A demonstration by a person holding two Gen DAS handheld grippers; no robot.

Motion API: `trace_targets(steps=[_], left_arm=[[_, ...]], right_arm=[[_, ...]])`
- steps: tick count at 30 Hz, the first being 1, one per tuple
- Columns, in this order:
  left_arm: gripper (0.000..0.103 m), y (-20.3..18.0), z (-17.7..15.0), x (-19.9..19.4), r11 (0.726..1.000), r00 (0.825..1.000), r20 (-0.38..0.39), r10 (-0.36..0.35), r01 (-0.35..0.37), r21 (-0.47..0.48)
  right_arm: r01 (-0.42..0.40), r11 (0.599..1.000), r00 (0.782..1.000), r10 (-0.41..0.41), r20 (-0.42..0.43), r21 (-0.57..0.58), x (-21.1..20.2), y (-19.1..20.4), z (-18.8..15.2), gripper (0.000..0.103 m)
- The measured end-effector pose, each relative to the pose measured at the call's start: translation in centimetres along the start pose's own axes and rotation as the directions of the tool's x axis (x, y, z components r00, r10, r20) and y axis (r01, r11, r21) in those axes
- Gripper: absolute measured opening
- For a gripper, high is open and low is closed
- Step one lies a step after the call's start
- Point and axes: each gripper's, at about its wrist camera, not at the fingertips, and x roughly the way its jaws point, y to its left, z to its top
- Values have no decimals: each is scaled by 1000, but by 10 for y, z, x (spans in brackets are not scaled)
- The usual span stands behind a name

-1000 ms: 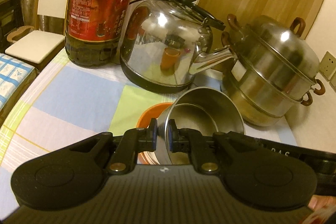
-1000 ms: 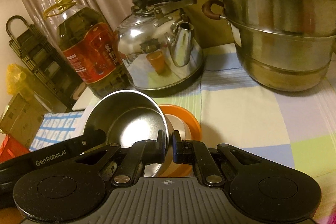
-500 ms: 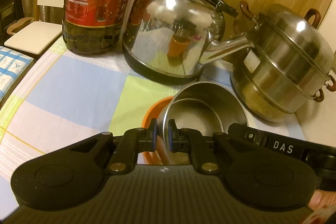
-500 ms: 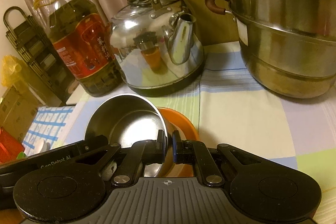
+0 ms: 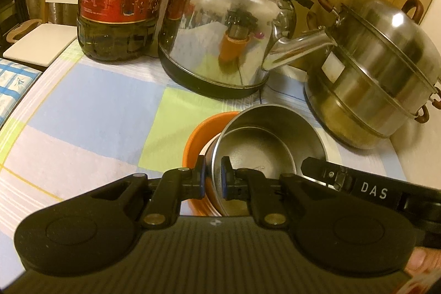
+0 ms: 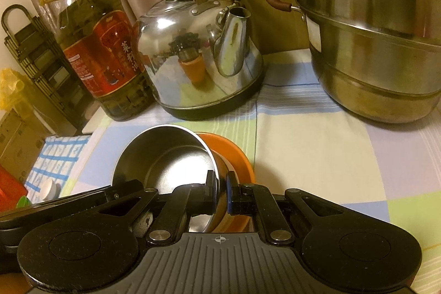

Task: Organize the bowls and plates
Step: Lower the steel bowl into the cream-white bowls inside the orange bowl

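only the right wrist view shows the oil bottle [image 6: 102,51] cap.

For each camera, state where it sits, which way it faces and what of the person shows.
Left wrist: on the left gripper, facing the kettle; its fingers pinch the steel bowl; a fingertip shows bottom right.
Right wrist: on the right gripper, facing the kettle; pinching the bowl's other side.
Shared: bowl, orange bowl, kettle, steamer pot.

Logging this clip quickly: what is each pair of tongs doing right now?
Left tongs: shut on the round stainless steel bowl's rim.
Right tongs: shut on the same bowl's opposite rim.
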Motion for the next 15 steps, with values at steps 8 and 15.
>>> trace_targets(steps=[8,15], left_arm=[[12,1,1,0,1000,1000,3,-2,2,-9],[19,3,8,-17,1000,998,65,-7,8,-29]], right_arm=[[-2,1000,1000,2,-10,6,3,-1,-2,8],[-31,999,998,29,59,38,-10,-5,4,10]])
